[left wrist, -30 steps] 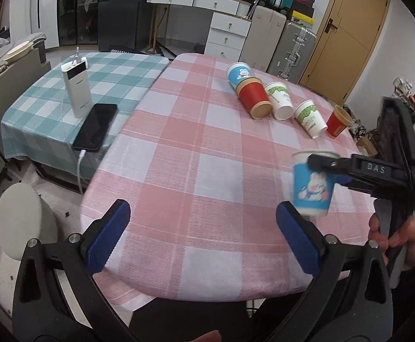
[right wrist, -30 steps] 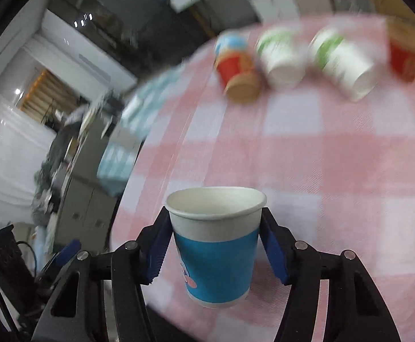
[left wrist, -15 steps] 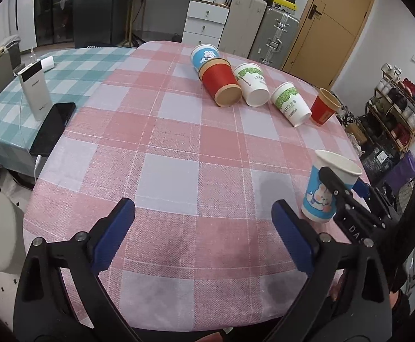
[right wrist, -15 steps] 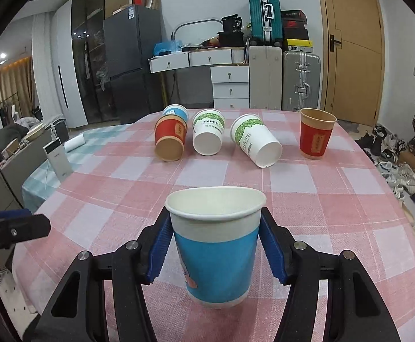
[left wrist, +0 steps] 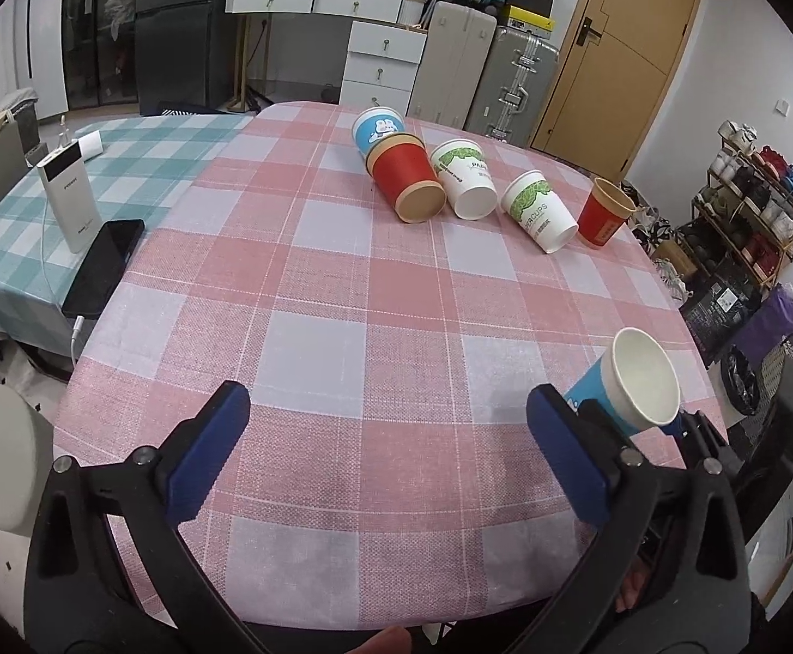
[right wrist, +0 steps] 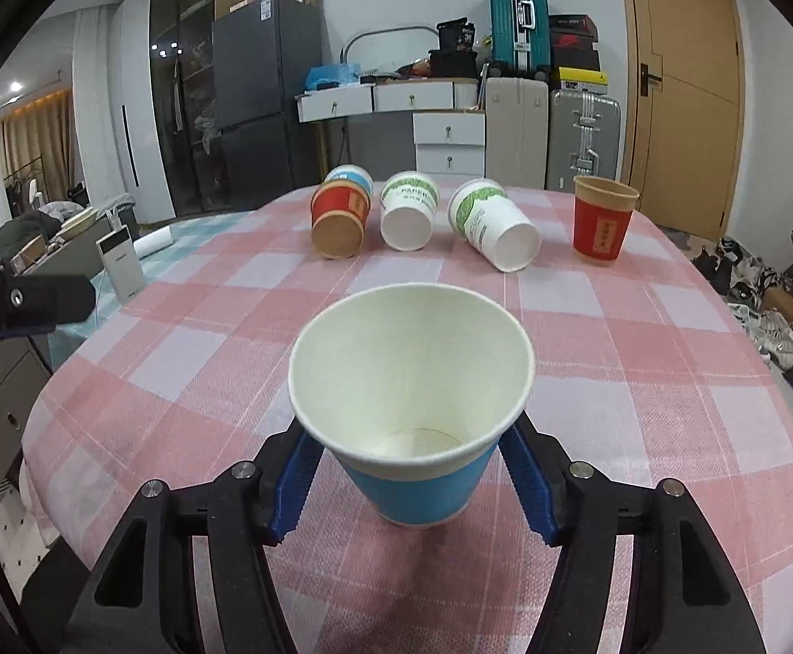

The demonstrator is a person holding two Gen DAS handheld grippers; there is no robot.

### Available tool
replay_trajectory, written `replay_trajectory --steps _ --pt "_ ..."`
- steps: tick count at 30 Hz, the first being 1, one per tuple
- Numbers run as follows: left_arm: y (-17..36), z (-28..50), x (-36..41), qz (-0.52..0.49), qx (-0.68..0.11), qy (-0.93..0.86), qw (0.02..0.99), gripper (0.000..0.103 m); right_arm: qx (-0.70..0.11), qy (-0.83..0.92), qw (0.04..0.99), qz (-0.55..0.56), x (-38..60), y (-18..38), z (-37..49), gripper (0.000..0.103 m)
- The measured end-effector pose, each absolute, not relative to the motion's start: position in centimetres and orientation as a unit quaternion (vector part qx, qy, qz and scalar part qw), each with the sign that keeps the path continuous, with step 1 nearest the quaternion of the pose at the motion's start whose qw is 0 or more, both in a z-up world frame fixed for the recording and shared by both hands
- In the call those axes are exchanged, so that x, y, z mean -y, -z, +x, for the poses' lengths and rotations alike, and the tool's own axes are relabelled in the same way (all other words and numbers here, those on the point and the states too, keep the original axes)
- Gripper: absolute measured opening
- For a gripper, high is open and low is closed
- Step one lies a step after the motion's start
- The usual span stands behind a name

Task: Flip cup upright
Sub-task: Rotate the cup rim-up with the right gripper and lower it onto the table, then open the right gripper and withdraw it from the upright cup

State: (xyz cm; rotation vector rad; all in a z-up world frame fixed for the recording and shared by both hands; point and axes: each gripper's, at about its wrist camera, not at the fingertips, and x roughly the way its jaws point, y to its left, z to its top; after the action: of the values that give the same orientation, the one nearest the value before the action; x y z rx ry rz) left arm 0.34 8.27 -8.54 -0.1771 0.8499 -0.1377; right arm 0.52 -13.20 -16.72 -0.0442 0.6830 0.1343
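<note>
My right gripper is shut on a blue paper cup, mouth up and tilted toward the camera, its base near the pink checked tablecloth. The same cup shows at the right in the left wrist view, beside the table's edge. My left gripper is open and empty above the table's near edge. At the far end lie a blue cup, a red cup and two white-green cups on their sides. A red cup stands upright.
A teal checked side table at the left holds a white power bank and a black phone. Drawers, suitcases and a door stand behind. A shoe rack is at the right.
The blue cup has tipped so its mouth leans toward the right camera and has come lower to the cloth. The left gripper has drawn back a little from the table.
</note>
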Motion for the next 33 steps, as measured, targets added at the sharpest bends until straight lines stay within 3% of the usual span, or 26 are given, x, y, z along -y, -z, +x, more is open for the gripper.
replay_trajectory --steps 2,6,17,25,33 --pt "8.3 0.0 -8.4 -0.087 -0.409 0.067 0.906 0.102 -0.343 -0.068 0.937 -0.019 13.3 16.8 0.4 0.086" --pt "7.7 -0.6 -8.4 -0.088 -0.402 0.069 0.909 0.102 -0.347 -0.086 0.934 -0.014 13.5 16.4 -0.8 0.096" --pt "5.1 -2.9 -5.5 -0.049 -0.373 0.083 0.923 0.102 -0.323 -0.083 0.941 0.051 17.1 10.5 -6.4 0.099" --pt "2.1 -5.1 -2.4 -0.011 -0.327 0.094 0.940 0.102 -0.287 -0.084 0.954 0.030 16.4 4.5 -7.4 0.103" --pt "0.8 -6.1 -1.7 -0.005 -0.309 0.083 0.947 0.102 -0.283 -0.072 0.956 0.034 17.1 3.9 -7.7 0.103"
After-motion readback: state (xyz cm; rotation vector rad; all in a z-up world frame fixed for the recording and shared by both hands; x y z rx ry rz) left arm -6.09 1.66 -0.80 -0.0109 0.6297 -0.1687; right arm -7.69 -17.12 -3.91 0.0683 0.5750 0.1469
